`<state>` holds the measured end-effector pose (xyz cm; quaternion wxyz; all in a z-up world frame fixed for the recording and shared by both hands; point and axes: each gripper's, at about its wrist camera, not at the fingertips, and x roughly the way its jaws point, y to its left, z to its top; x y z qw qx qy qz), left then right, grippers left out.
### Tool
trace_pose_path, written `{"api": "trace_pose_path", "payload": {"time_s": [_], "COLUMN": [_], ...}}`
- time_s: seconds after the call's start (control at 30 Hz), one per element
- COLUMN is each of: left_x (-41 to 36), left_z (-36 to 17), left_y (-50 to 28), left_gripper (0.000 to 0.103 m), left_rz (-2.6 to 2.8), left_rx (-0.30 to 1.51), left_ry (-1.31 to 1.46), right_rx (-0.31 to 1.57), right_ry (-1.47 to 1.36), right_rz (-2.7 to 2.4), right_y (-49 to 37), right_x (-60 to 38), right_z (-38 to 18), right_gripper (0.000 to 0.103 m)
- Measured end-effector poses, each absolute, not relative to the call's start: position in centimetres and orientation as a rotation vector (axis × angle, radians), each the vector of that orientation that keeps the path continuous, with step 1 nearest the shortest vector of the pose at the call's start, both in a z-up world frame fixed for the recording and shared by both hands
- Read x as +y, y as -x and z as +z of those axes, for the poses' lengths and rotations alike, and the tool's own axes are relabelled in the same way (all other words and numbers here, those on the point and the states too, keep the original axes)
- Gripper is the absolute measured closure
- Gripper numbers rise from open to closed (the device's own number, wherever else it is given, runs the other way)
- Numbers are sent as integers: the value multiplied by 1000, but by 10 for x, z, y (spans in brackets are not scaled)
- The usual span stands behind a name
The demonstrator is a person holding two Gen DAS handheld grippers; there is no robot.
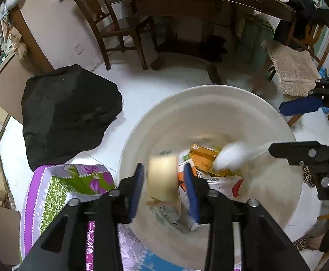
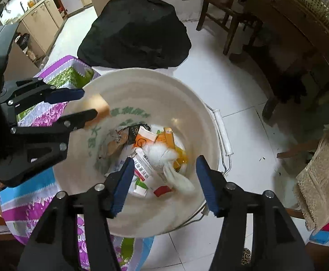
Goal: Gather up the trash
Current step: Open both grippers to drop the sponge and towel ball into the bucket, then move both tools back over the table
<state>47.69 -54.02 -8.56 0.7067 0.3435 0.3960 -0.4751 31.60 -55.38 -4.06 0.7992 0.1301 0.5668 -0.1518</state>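
Hovering both grippers over the white bucket (image 2: 209,122), you have little margin. Your left gripper (image 1: 164,180) has its jaws slightly apart with a tan packet (image 1: 163,180) blurred between them; whether the pads grip it I cannot tell. It sits near the rim beside the flowered cloth (image 1: 58,187), so it could tumble outside. Your right gripper (image 2: 164,183) is open and empty, the white tissue (image 2: 162,155) loose below among the cartons (image 2: 166,137).
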Motion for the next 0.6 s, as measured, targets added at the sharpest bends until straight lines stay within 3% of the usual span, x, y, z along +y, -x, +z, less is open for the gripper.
{"api": "trace_pose_path", "payload": {"time_s": [0.43,0.6], "left_x": [-516,-452], "left_z": [-82,-78], "left_y": [-473,-466], "left_gripper": [61,57], "left_rz": [-1050,-946], "left_rx": [844,736], "left_ry": [-706,-569], "right_rx": [1209,1004], "right_ry": [-241,-107], "right_rz": [-334,-352], "right_y": [-314,-303], "right_x": [-545,-504], "right_z": [-40,-21], "right_gripper": [48,48]}}
